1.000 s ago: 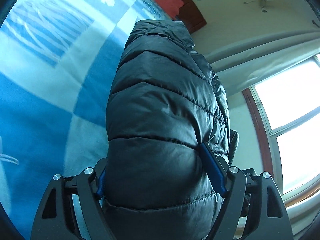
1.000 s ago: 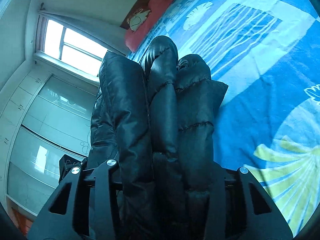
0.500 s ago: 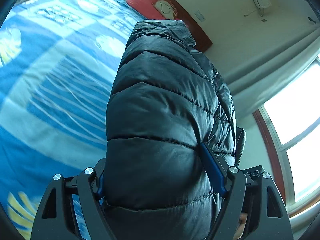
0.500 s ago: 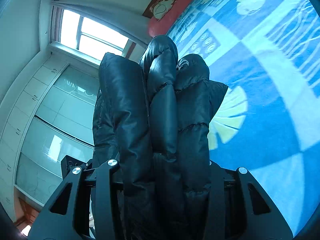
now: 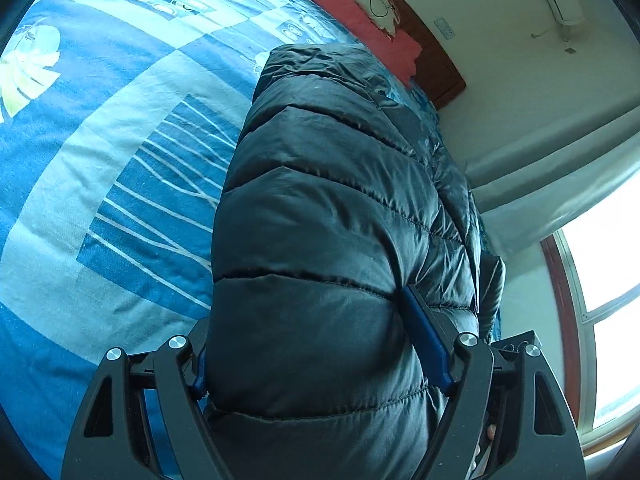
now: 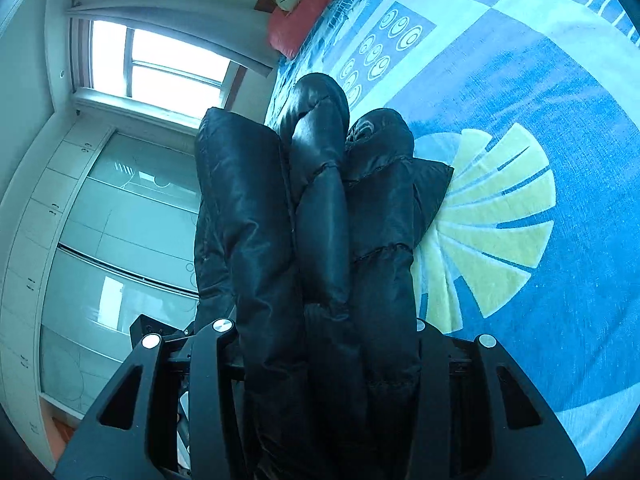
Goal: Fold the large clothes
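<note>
A black quilted puffer jacket (image 5: 320,216) fills the middle of the left wrist view. My left gripper (image 5: 320,344) is shut on a thick fold of it; one blue pad shows on the right side, the other is mostly hidden. In the right wrist view the same jacket (image 6: 320,220) stands bunched in several padded layers, and my right gripper (image 6: 320,344) is shut on them. The fingertips are buried in the fabric. The jacket is held up above the bed.
A bed with a blue and white patterned cover (image 5: 120,160) lies under the jacket, also in the right wrist view (image 6: 520,140). A red pillow (image 5: 360,20) lies at the headboard. A window (image 6: 160,68) and glass wardrobe doors (image 6: 120,240) are beside the bed.
Both grippers have swung with the jacket still clamped: the bed cover has shifted across both views and the pillow and headboard have come further into sight. The grips are unchanged.
</note>
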{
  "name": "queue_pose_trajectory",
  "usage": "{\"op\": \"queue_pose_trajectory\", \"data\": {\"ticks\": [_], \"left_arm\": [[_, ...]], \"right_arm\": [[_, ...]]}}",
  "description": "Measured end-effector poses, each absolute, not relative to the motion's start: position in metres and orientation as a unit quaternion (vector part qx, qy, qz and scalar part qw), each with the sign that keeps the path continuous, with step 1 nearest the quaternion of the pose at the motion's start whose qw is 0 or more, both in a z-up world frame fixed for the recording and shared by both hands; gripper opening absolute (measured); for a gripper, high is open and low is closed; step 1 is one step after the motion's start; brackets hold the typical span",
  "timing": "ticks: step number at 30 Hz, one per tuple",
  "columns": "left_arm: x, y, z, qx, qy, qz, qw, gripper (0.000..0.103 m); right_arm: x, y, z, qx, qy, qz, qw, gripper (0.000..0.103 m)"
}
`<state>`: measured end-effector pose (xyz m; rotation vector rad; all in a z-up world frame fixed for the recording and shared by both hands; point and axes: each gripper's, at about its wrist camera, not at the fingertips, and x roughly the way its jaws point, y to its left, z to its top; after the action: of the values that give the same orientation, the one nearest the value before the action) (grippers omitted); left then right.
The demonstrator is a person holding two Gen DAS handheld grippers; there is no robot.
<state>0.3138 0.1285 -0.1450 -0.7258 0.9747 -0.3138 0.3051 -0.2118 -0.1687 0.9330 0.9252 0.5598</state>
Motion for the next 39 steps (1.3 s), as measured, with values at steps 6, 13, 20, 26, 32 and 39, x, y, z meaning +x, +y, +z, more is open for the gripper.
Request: {"op": "queue_pose_trajectory", "data": {"ticks": [6,13,20,26,32,39], "left_arm": [[0.31,0.128,-0.149,-0.342,0.453,-0.146,0.81,0.079],[0.306,0.136,-0.153,-0.344,0.456,-0.146,0.807,0.081],[0.311,0.138,-0.142,-0.345,0.465,-0.136,0.804,0.083],[0.304,0.145,-0.132,-0.359,0.457,-0.13,0.803,0.082],[0.293,0.155,-0.114,-0.355,0.432,-0.121,0.821,0.081],[0.295,0.153,-0.098,-0.335,0.417,-0.111,0.838,0.081]], "right_arm": [[0.308,-0.212,-0.175,0.432,0.427,0.252,0.753,0.048],[0.311,-0.214,-0.167,0.417,0.433,0.238,0.763,0.058],[0.303,-0.213,-0.151,0.389,0.435,0.209,0.785,0.068],[0.297,-0.217,-0.137,0.372,0.432,0.191,0.799,0.071],[0.287,-0.223,-0.108,0.341,0.408,0.157,0.832,0.07],[0.285,-0.208,-0.07,0.288,0.379,0.144,0.868,0.042]]}}
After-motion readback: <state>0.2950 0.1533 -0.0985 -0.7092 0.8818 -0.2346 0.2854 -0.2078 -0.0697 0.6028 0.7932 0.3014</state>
